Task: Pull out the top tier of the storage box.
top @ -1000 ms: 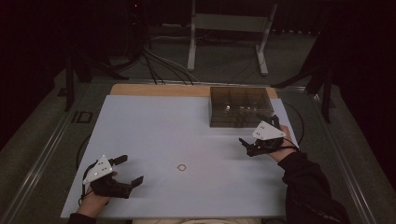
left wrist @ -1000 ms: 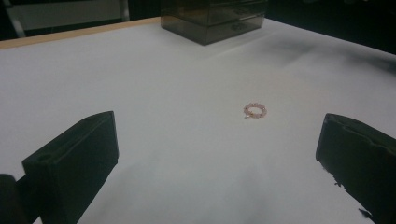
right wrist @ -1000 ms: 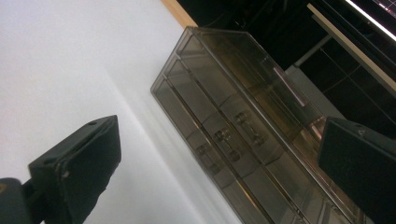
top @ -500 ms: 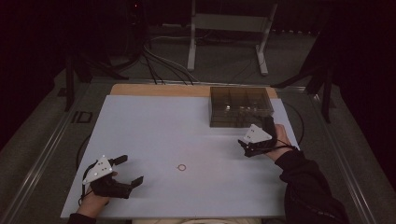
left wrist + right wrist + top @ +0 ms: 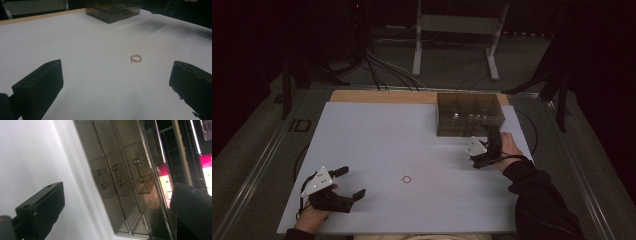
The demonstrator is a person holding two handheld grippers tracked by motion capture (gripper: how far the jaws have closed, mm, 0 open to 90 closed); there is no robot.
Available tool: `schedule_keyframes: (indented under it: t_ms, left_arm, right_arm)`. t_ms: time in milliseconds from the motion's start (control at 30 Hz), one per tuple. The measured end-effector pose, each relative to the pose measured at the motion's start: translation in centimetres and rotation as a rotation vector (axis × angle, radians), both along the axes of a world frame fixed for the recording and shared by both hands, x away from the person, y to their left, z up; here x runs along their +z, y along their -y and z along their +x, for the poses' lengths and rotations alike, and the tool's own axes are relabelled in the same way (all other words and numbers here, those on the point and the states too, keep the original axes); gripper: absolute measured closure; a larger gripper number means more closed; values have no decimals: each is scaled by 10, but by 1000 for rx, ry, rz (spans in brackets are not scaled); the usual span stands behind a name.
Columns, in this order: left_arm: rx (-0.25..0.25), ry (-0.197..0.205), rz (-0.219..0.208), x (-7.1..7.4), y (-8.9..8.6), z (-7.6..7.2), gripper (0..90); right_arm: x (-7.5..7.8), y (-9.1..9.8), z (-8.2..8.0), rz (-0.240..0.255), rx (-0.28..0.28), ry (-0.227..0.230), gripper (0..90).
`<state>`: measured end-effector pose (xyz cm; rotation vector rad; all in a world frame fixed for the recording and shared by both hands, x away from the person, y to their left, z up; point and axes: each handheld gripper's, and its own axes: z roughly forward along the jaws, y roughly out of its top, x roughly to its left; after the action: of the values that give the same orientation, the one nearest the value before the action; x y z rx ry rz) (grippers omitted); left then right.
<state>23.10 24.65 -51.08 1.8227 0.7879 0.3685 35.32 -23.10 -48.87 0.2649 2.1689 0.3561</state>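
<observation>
While resting on the white desk near its front left corner, left tongs spread wide, gripping nothing. Small pink ring lying flat just ahead, between both jaws in the left gripper view. Right tongs likewise wide apart and empty, just before the smoky drawer box. Three knobbed drawers, contents impossible to tell.
</observation>
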Motion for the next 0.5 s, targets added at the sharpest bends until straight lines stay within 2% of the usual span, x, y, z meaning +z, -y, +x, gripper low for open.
schedule_keyframes:
  t_ms: [67,100,167,333,400,500]
  left_arm:
    - [0,0,1,0,0,0,0]
    - [0,0,1,0,0,0,0]
    - [1,-2,2,0,0,0,0]
    - [0,-3,6,-1,0,0,0]
    - [-1,0,2,0,0,0,0]
    - [0,-5,6,-1,0,0,0]
  right_arm:
    - [-3,-2,1,-49,-7,23,0]
    - [-3,-2,1,-49,-7,23,0]
    - [-5,-5,3,-99,-13,48,0]
    - [-6,-8,6,-154,-39,63,4]
    - [-7,-9,6,-173,-44,89,50]
    - [-7,-10,7,-200,-44,113,55]
